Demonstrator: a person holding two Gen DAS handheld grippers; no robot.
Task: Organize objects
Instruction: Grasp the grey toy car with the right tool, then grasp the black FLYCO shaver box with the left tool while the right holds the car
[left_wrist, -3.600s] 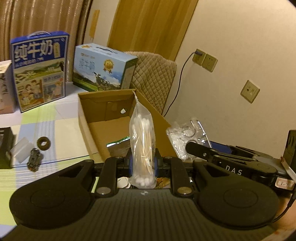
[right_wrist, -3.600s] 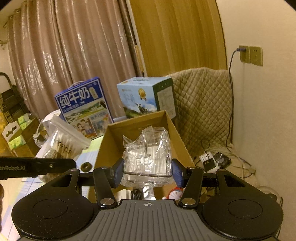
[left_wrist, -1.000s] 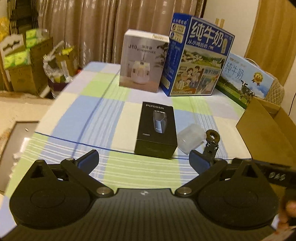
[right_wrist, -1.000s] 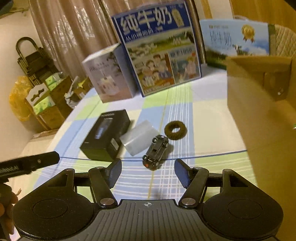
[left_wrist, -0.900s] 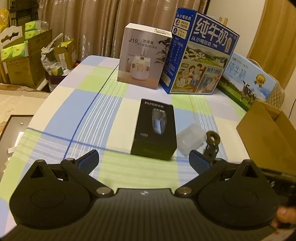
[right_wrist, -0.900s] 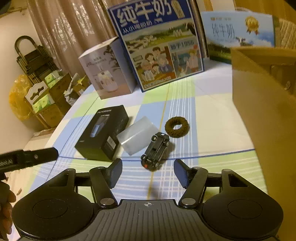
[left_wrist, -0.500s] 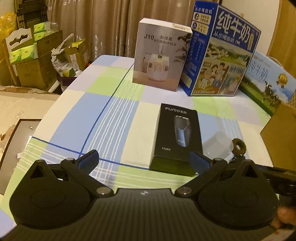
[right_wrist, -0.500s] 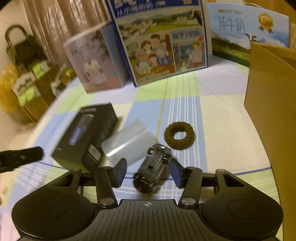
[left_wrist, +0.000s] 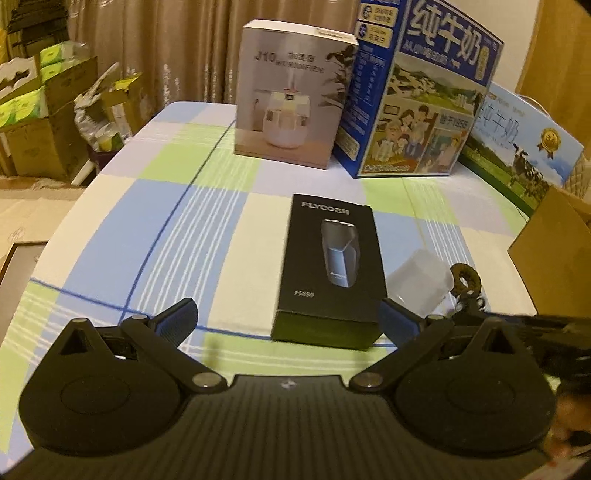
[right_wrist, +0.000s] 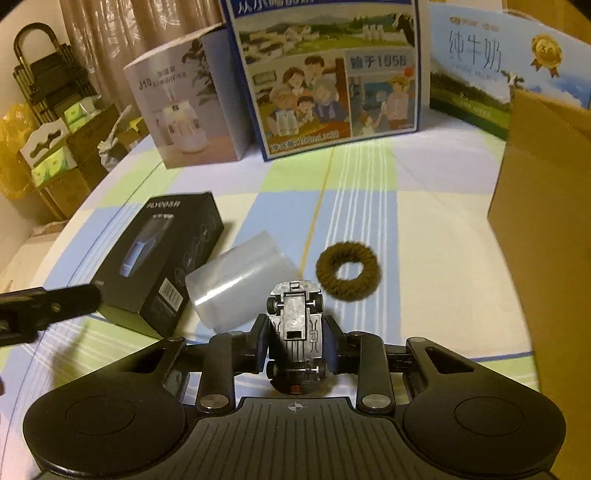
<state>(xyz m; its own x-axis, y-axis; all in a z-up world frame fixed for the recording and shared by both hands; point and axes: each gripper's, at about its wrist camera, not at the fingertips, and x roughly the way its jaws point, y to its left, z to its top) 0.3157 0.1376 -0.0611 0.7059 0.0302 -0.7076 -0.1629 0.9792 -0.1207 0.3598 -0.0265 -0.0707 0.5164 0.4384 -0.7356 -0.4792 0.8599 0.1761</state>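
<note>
You are clamping the toy car (right_wrist: 295, 332) between your right tongs (right_wrist: 295, 343), undercarriage up, nose pointing away from you, just above the checked counter (right_wrist: 369, 192). The pads are sitting on the car's flanks near its middle, which looks like a sound hold; keeping the squeeze steady is advisable, since the body is small and smooth and could twist out. The cardboard box (right_wrist: 546, 206) is standing open to your right, and that is probably where the car belongs, so you should be lifting clear of the brown hair tie (right_wrist: 347, 273) and the translucent plastic case (right_wrist: 240, 280) beside it before swinging across. Your left tongs (left_wrist: 286, 319) are spread wide and gripping nothing, hovering just short of the black FLYCO shaver box (left_wrist: 327, 269). If that is your next pick, you should be centring it between the pads, as it is sitting off toward the right one.
</note>
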